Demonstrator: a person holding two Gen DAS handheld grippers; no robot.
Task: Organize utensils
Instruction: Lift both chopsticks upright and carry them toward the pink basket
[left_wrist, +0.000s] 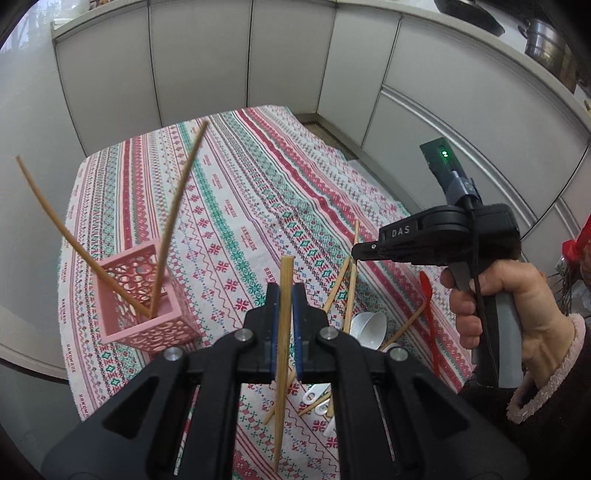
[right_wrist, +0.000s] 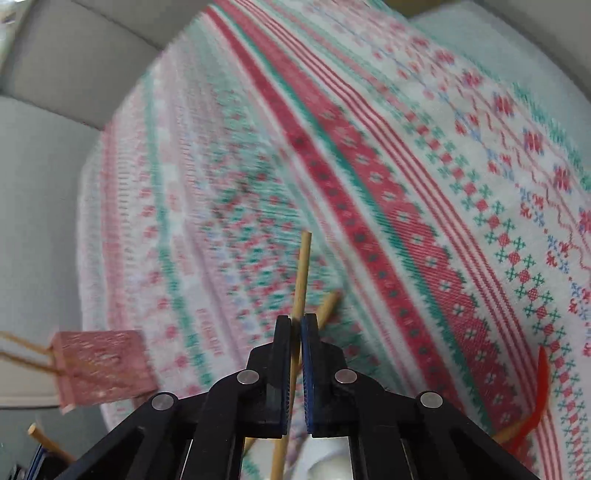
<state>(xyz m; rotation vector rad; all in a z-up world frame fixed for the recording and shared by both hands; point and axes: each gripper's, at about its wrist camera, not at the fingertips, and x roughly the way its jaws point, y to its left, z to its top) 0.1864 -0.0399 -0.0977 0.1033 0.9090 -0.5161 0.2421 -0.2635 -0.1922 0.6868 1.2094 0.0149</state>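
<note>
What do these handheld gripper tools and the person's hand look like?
Each gripper is matte black plastic with silver rivets and blue-lined fingers. The right gripper bears white "DAS" lettering, a grey handle, a black cable and a green-lit board. The right hand is bare, with a fuzzy pink cuff.

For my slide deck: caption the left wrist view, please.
Left gripper clamps a chopstick near the pink holder.

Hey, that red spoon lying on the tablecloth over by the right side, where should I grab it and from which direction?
Grip the red spoon on its thin handle near the middle, coming straight down from above with the fingers spanning its width. It lies flat on the tablecloth, and that stretch looks free of the chopsticks and white cup beside it.
</note>
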